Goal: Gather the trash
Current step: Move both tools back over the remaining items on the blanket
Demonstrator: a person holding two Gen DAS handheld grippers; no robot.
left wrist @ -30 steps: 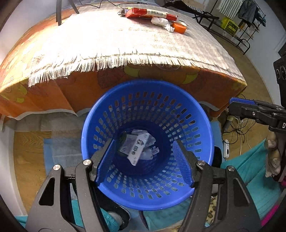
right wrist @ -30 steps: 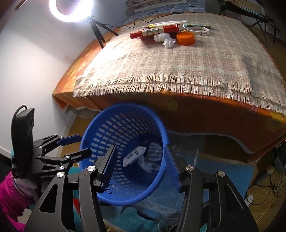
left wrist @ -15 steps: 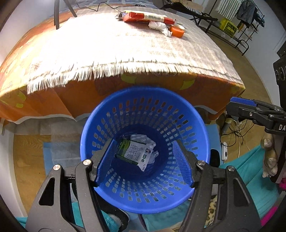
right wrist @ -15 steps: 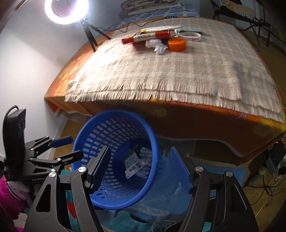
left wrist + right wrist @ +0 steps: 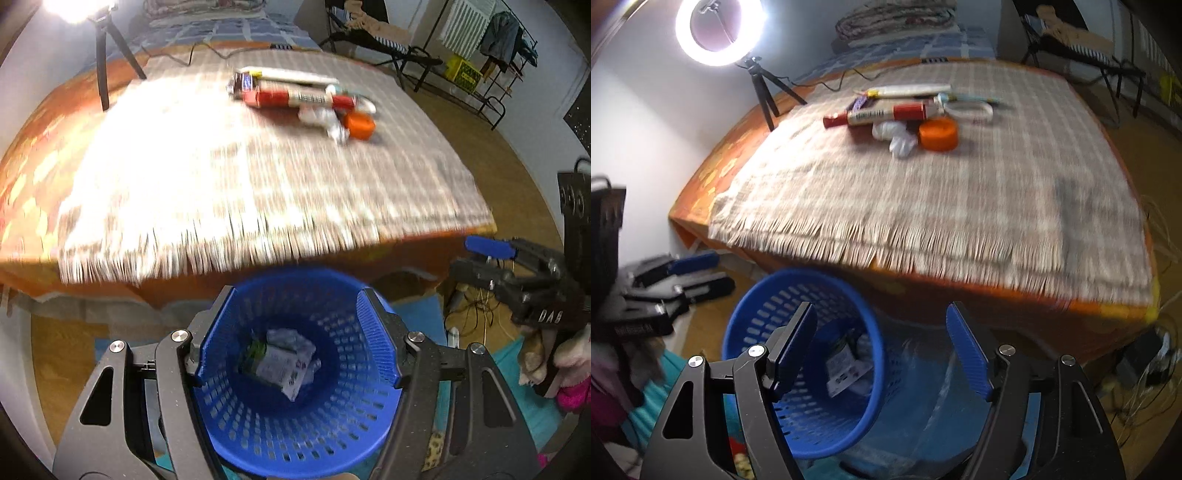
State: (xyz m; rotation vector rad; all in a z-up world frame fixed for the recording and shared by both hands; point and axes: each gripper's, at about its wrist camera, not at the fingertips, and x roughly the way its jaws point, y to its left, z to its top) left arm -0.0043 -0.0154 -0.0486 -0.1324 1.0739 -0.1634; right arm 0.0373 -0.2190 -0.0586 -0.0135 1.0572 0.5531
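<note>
A blue perforated basket (image 5: 258, 435) stands on the floor in front of the table, with a printed wrapper (image 5: 280, 363) and crumpled paper lying inside. My left gripper (image 5: 296, 291) hovers above it, open and holding nothing. My right gripper (image 5: 882, 306) hangs beside the basket (image 5: 764, 306) to its right; its jaws are opening with nothing between them. On the checked tablecloth lie a red tube (image 5: 886, 112), a crumpled white tissue (image 5: 897, 138) and an orange roll (image 5: 938, 134). Each view shows the other gripper, my right gripper (image 5: 476, 260) and my left gripper (image 5: 709, 273).
A ring light on a tripod (image 5: 718, 29) stands at the table's far left corner. A clear plastic bag (image 5: 923, 387) lies next to the basket. Cables and a power strip (image 5: 1145, 362) are on the floor at right. A drying rack (image 5: 480, 55) stands beyond the table.
Both grippers have risen and tipped up, so the basket sits lower in view and more tabletop shows. The right jaws have widened. The wrapper has settled in the basket.
</note>
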